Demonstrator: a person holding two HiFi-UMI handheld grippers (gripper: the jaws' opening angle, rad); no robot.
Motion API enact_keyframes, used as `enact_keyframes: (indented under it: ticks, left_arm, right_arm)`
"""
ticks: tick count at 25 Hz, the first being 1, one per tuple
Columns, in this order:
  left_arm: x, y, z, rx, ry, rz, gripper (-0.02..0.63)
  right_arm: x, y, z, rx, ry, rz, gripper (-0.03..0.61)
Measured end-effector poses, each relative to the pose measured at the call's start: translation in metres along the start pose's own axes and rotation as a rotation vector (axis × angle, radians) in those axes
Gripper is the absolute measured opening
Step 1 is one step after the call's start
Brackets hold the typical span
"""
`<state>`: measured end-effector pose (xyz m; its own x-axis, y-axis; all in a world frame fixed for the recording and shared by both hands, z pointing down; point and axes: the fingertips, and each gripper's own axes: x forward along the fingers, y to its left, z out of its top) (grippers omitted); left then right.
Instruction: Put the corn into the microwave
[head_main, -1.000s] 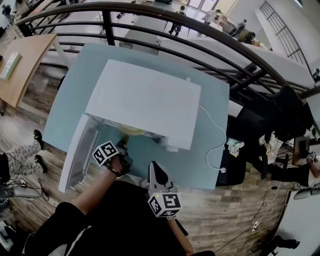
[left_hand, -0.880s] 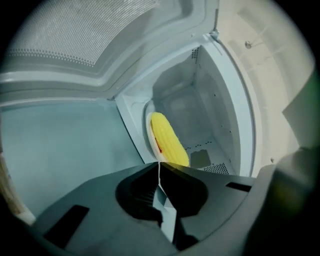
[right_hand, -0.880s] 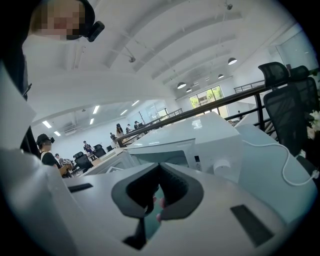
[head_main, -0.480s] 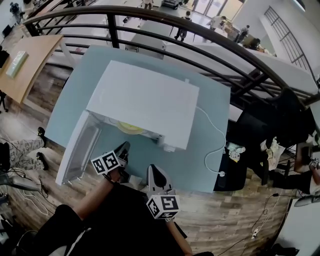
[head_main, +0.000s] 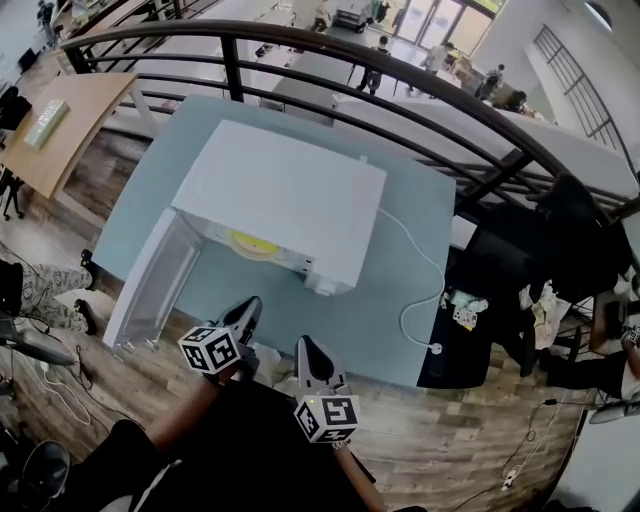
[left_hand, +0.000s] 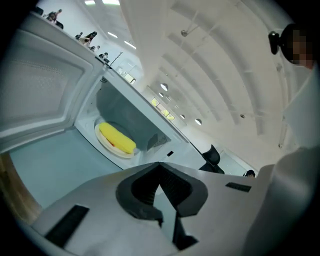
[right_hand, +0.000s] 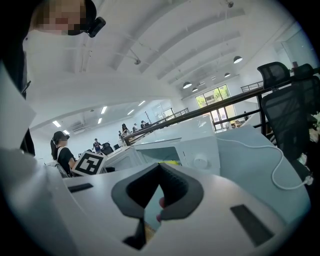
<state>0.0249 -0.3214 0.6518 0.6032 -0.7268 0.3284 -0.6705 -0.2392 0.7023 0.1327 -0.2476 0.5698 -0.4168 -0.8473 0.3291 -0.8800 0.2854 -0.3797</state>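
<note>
One yellow corn cob (left_hand: 117, 138) lying on pale plate (left_hand: 106, 148) inside open microwave (head_main: 280, 190)

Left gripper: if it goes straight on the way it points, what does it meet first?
The left gripper would likely meet the microwave front, right of its opening, not the corn; depth is unclear, so the table may come first.

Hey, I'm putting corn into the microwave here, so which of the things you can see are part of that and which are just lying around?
Part of the job:
corn, on the plate inside
microwave, door open
left gripper, shut, empty

Just lying about:
white cable on the table
wooden desk
black chair
</note>
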Motion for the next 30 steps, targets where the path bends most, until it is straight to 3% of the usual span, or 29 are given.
enact_keyframes:
  ticks: [10,22,30]
  left_arm:
    - [-0.045,-0.046,-0.037,0.179,-0.052,0.009,0.002]
    - [-0.120,-0.079,-0.076,0.291,-0.116,0.047,0.002]
    - [-0.155,-0.099,-0.079,0.357,-0.174,0.055,0.002]
  right_arm:
    - [-0.057,-0.012,-0.019,0.004,-0.008,0.012,0.009]
    - [-0.115,-0.004,-0.036,-0.018,-0.042,0.043,0.009]
    - [-0.140,0.018,-0.031,-0.083,-0.092,0.092,0.009]
